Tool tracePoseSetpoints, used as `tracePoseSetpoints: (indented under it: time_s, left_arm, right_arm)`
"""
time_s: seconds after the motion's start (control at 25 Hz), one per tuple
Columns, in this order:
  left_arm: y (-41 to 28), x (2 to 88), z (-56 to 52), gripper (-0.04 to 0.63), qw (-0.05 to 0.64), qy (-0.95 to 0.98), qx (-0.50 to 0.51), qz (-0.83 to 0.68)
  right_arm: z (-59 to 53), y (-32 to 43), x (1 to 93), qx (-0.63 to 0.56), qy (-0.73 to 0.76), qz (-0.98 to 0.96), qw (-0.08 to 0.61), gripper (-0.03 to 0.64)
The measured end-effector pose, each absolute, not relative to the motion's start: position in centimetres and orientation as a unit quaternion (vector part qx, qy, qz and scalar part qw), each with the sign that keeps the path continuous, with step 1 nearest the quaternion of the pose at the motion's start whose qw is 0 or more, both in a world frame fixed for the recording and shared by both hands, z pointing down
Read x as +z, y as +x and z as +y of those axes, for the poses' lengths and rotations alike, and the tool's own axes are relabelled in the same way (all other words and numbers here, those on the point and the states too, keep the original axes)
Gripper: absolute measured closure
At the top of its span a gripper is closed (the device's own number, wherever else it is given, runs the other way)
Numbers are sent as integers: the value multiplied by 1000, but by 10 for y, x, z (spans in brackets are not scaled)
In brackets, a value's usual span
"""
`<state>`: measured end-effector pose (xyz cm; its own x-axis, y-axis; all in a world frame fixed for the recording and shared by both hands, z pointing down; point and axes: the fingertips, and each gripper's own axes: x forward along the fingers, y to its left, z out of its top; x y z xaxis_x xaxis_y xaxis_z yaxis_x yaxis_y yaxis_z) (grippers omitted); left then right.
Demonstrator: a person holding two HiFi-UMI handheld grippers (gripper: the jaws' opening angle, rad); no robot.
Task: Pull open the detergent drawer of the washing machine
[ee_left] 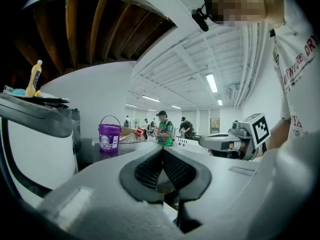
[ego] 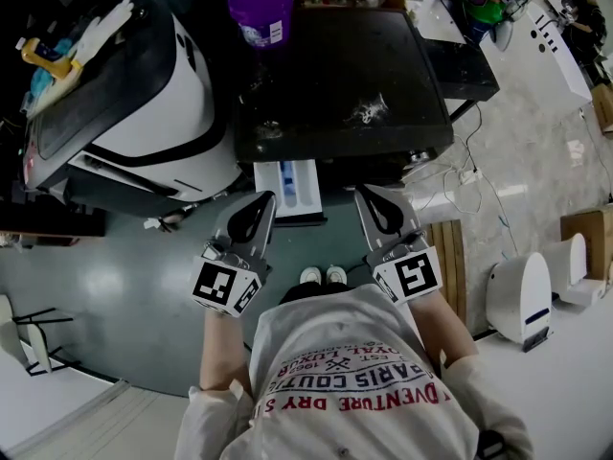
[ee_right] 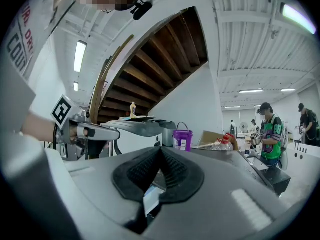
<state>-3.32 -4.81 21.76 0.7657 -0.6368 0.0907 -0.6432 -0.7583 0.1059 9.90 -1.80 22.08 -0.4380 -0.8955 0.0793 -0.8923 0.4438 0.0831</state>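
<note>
The black-topped washing machine (ego: 335, 75) stands in front of me. Its white detergent drawer (ego: 290, 192), with a blue insert, juts out from the front panel. My left gripper (ego: 265, 199) is shut and holds nothing; its tip lies at the drawer's left edge, and whether it touches I cannot tell. My right gripper (ego: 367, 195) is shut and empty too, just right of the drawer. In the left gripper view the left gripper (ee_left: 162, 151) has its pads closed together. The right gripper view shows the right gripper (ee_right: 161, 150) the same way, with a white sliver of the drawer (ee_right: 150, 200) under the pads.
A purple bucket (ego: 261, 12) sits on the machine's back edge. A white and black appliance (ego: 144, 113) with a yellow bottle (ego: 43, 57) on top stands to the left. Cables (ego: 469, 180) and a white unit (ego: 522, 295) lie on the right. People work at the far benches (ee_left: 162, 126).
</note>
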Motion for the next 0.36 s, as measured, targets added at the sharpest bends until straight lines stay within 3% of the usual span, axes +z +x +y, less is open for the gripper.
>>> tracePoseSetpoints:
  time_s: [0.36]
  left_arm:
    - [-38,224,-48,594,65,935,26,-347]
  right_arm:
    - [-18,92,224,-12,523,-850,60,615]
